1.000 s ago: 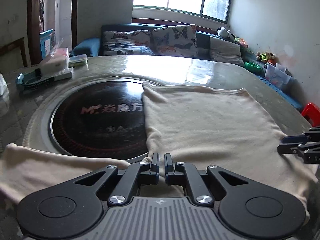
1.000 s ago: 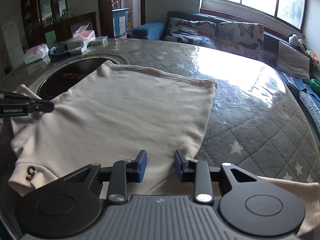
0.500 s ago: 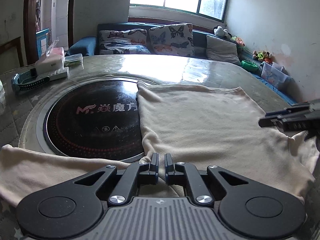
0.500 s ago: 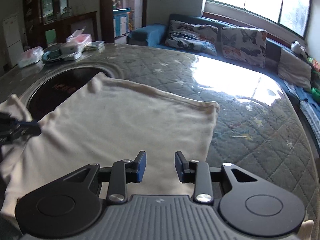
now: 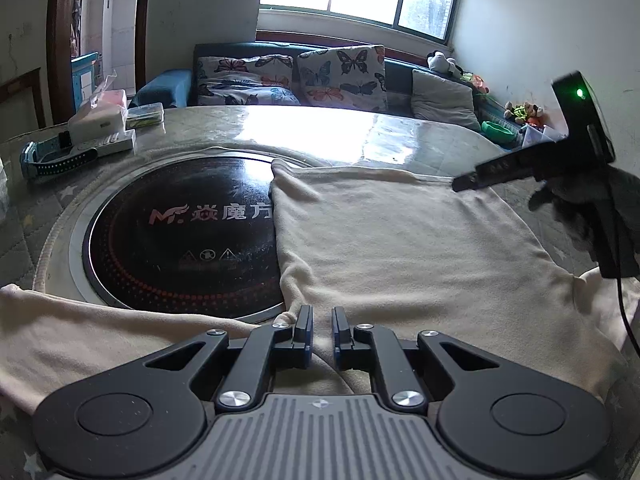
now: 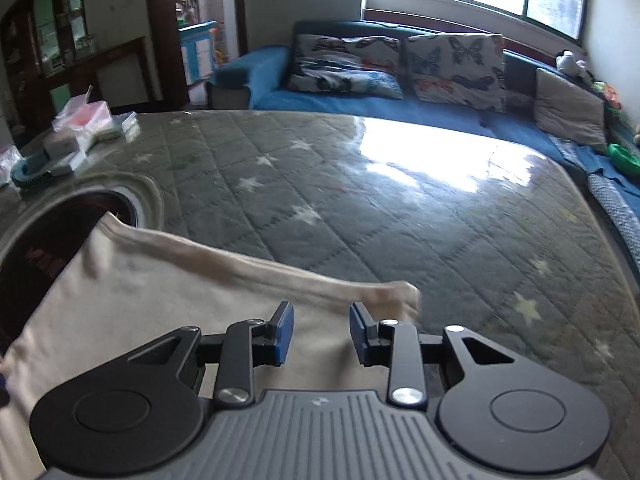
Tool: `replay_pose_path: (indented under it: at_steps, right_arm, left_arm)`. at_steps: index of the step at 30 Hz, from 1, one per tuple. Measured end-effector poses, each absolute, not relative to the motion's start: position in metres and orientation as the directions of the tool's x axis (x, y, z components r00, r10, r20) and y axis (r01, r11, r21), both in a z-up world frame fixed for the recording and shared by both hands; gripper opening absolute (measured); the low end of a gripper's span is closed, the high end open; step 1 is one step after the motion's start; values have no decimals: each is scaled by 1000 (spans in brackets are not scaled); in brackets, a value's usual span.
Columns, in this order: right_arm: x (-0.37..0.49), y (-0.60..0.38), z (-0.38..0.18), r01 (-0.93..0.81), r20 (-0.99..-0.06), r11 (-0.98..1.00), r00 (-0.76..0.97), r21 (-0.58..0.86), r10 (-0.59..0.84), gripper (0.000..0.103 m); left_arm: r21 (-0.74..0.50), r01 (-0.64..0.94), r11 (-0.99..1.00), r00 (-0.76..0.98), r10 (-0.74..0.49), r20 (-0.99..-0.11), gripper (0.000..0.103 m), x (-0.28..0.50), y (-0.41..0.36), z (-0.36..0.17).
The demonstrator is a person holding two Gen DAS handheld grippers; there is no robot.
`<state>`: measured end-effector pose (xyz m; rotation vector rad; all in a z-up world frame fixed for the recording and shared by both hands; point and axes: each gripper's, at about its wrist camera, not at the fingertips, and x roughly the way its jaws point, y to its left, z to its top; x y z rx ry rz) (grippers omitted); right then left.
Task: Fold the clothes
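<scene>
My left claw (image 5: 321,330) pinches a fold of the cream knit garment (image 5: 400,240) lying beside the black round cooktop (image 5: 180,236); my right claw (image 6: 321,334) hangs apart over its far hem.

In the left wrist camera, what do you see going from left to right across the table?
Blue watch → white box → round black cooktop → cream shirt → right tool.

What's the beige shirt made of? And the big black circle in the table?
The beige shirt looks like soft, matte knit cloth, maybe fleece or cotton: it drapes and wrinkles. The black circle looks like glossy glass or ceramic, since it reflects light and carries printed markings.
</scene>
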<state>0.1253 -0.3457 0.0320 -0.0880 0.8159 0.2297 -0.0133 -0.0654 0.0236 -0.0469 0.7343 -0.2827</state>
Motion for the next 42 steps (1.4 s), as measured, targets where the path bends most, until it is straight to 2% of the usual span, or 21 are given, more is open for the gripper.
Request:
replay_pose_path:
  at_steps: [5, 11, 14, 17, 25, 31, 35, 42]
  right_arm:
    - [131, -314, 34, -366, -716, 929, 663, -55, 219, 29]
    - [149, -290, 26, -420, -729, 903, 644, -83, 233, 26]
    - [151, -287, 24, -428, -727, 900, 644, -87, 236, 8]
    - [149, -282, 24, -428, -718, 893, 665, -141, 206, 2]
    - [154, -284, 26, -391, -708, 907, 684, -157, 173, 2]
    - [142, -253, 45, -515, -696, 854, 640, -74, 326, 8]
    - [139, -215, 42, -611, -709, 791, 574, -37, 411, 8]
    - [148, -176, 23, -659, -731, 749, 545, -71, 410, 8]
  left_arm:
    - [-147, 241, 959, 705, -277, -653, 12, -13, -65, 23]
    - [-161, 242, 957, 700, -287, -654, 12, -12, -63, 23]
    - [-162, 244, 956, 700, -289, -653, 12, -12, -63, 23]
    - [-161, 247, 955, 701, -291, -651, 12, -13, -62, 22]
    - [-166, 247, 955, 701, -294, -650, 12, -12, -61, 21]
    - [-167, 246, 955, 703, -294, -648, 12, -12, -62, 21]
    - [-172, 243, 955, 704, -295, -646, 12, -13, -62, 20]
    - [-185, 243, 952, 702, -304, -644, 12, -12, -59, 20]
